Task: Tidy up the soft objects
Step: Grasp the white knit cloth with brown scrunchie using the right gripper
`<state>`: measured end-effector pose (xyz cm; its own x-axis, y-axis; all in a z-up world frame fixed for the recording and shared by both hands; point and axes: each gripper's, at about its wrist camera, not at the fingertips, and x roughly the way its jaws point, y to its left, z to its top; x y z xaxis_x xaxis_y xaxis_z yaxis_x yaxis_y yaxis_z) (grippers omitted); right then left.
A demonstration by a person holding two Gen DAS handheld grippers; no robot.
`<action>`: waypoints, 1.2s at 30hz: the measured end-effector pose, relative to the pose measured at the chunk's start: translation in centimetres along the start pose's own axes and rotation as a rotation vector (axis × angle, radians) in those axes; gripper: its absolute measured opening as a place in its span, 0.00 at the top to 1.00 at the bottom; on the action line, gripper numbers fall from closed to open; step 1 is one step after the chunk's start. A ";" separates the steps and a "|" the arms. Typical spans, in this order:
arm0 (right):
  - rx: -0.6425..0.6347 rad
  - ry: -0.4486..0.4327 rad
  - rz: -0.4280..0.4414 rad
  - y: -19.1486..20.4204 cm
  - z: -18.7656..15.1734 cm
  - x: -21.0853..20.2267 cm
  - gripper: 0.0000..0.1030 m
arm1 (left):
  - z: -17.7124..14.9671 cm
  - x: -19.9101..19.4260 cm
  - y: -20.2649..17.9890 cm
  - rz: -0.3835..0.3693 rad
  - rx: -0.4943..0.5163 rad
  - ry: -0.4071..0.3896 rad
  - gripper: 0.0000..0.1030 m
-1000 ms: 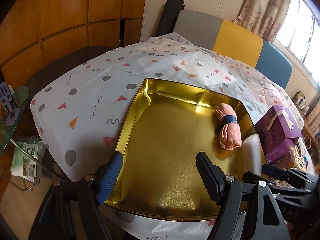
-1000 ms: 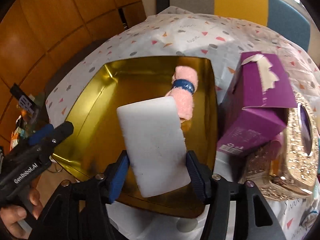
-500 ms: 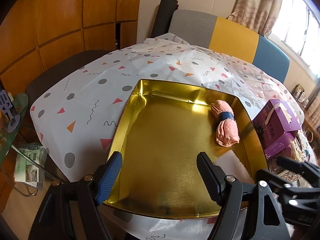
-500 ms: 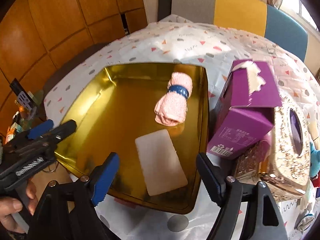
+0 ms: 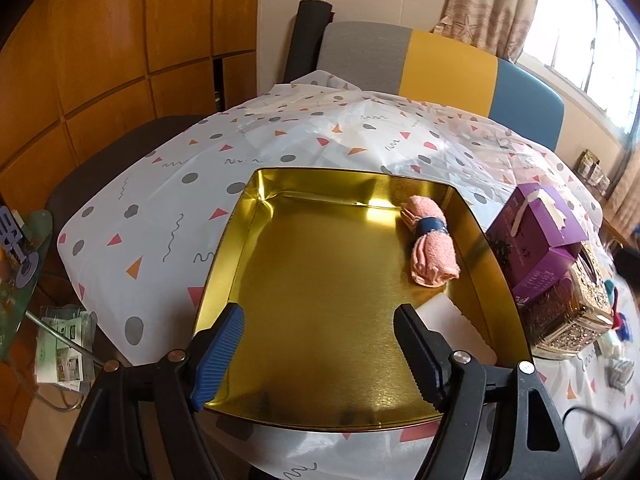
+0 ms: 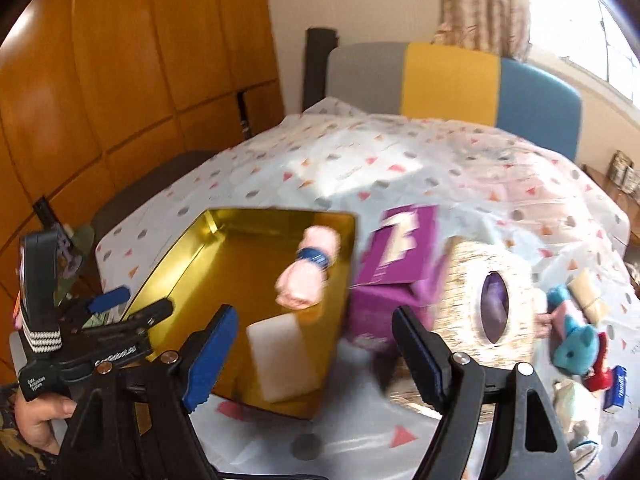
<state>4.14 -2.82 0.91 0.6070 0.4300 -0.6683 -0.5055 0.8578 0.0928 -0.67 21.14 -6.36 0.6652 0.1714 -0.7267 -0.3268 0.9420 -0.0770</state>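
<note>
While both jaws stand spread and empty, white sponge (image 6: 280, 356) against gold tray (image 5: 228, 240) right wall, pink towel (image 5: 434, 250) beside it.

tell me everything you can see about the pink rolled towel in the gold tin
The pink rolled towel looks like soft terry cloth, rolled into a short bundle and cinched near one end by a dark blue band. It lies on the floor of the gold tin, close to its right wall, just beyond the white sponge. Neither gripper touches it.

Black grippers (image 5: 318, 356) w/ ribbed blue fingers (image 5: 218, 356), silver screws, dark patterned sleeve (image 6: 16, 452)
</note>
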 end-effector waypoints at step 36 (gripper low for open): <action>0.784 -0.019 -0.311 -33.2 -9.2 -3.6 0.35 | 6.3 -7.3 -21.5 -0.451 0.411 -0.124 0.25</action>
<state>13.12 -35.43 -6.57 0.6618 0.1402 -0.7365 0.2541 0.8822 0.3964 5.70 1.50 4.94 0.7585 -0.2604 -0.5974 0.2732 0.9593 -0.0712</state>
